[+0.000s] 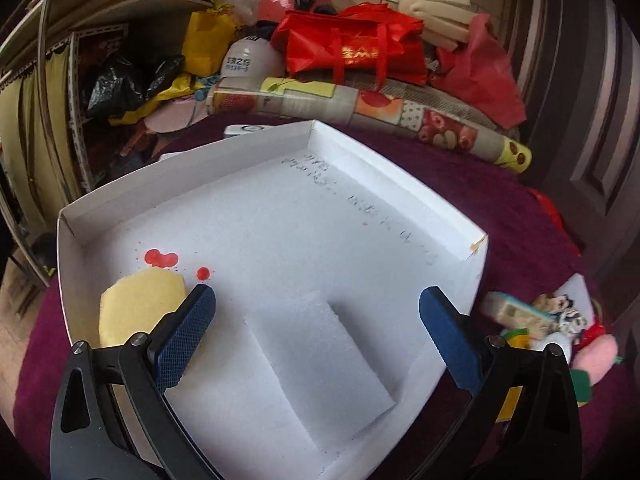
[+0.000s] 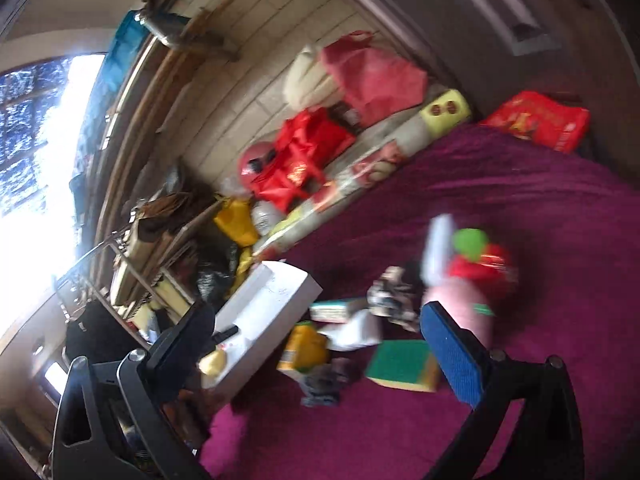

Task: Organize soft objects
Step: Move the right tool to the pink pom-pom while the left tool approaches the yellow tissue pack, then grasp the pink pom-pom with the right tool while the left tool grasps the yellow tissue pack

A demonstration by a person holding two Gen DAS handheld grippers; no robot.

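Left cam: I'm looking down into the white box [image 1: 192, 168], which sits on the purple cloth [image 1: 460, 168]. Inside it: a white foam block [image 1: 320, 364] near the front and a yellow sponge [image 1: 136, 304] in the near-left corner, partly behind my left pad. Red stains [image 1: 162, 258] show on the box floor just past the sponge, with faint writing toward the far right wall. Left tongs [image 1: 318, 320] are released, jaws wide, nothing between the pads; the foam block lies below the gap, not gripped.

Only this view shows the box contents clearly. The leftover pile sits at its right edge, outside the box: a small carton [image 1: 516, 314], a pink plush [image 1: 596, 356], the rest too squeezed to name.

Right cam: heavily blurred and tilted. Right tongs [image 2: 320, 320] are released too, jaws wide, holding nothing. Here the pile is spread out on the cloth: green-topped sponge [image 2: 404, 364] just left of my right pad, a yellow pack [image 2: 306, 346], the carton [image 2: 340, 308], a pink plush [image 2: 460, 304] with a red and green toy [image 2: 480, 260] behind it. The box [image 2: 272, 300] shows side-on to the left; I only catch the sponge [image 2: 214, 362] at its near end.

Both cams see the red bag [image 1: 352, 46] and rolled mat [image 1: 360, 108] at the back. The window [image 2: 36, 120] appears only on the right cam.
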